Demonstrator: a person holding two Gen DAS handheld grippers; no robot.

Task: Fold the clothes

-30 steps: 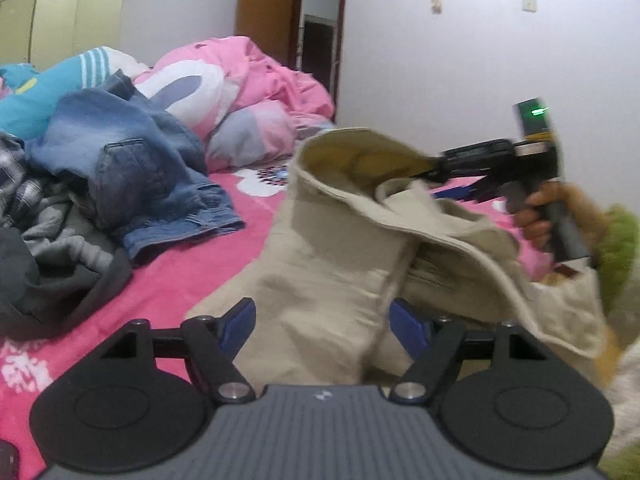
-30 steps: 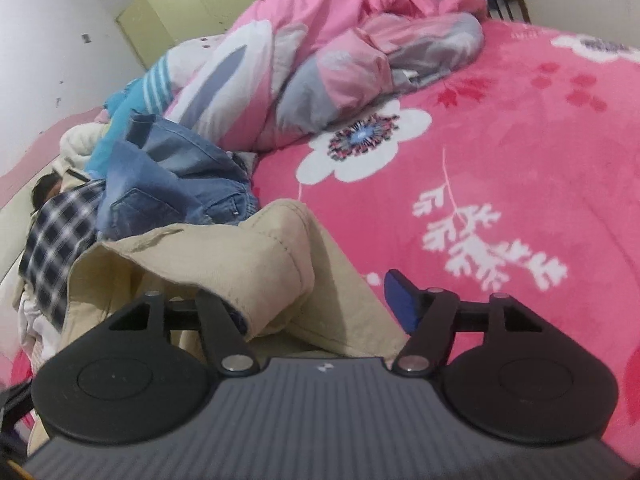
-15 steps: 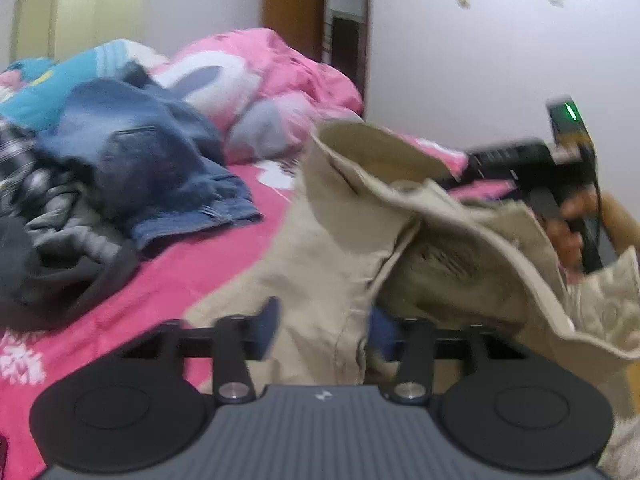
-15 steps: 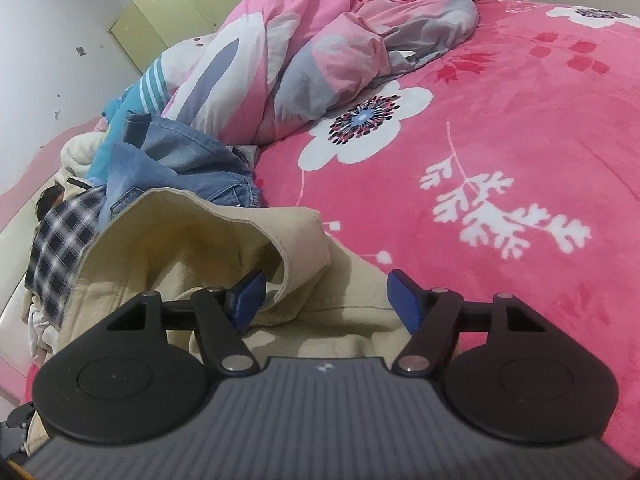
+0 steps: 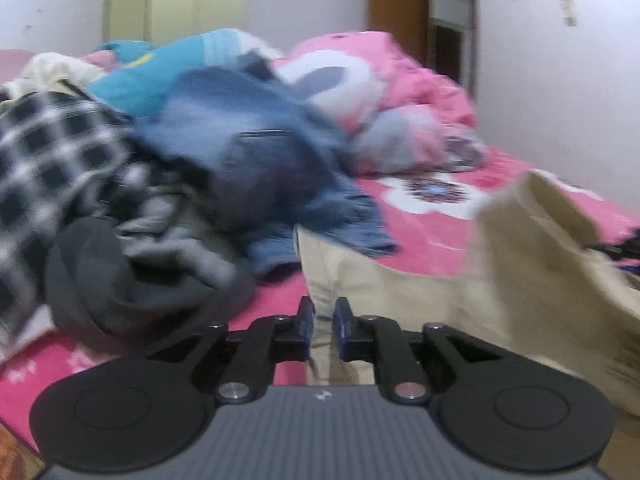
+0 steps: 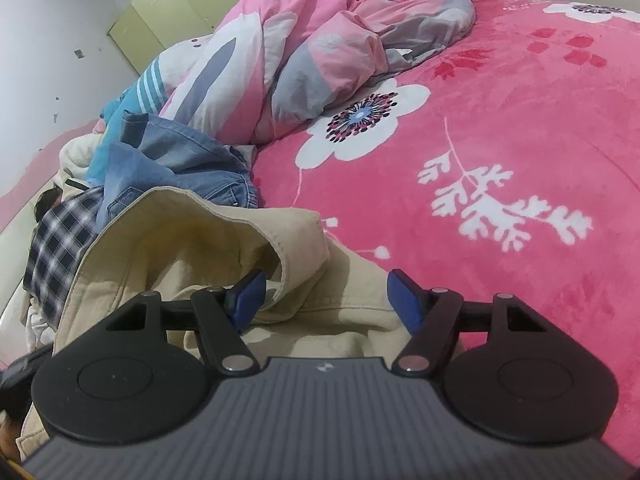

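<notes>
Rumpled beige trousers (image 5: 420,280) on pink bedspread (image 6: 500,120)

Bedroom, bed (image 6: 500,128), quilt (image 6: 320,40), wardrobe (image 5: 176,4)

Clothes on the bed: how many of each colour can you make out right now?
Beige: 1, trousers, pinched by left gripper
Blue denim: 1, jeans
Black-white check: 1, checked shirt
Dark grey: 1, garment
Total: 4
</notes>
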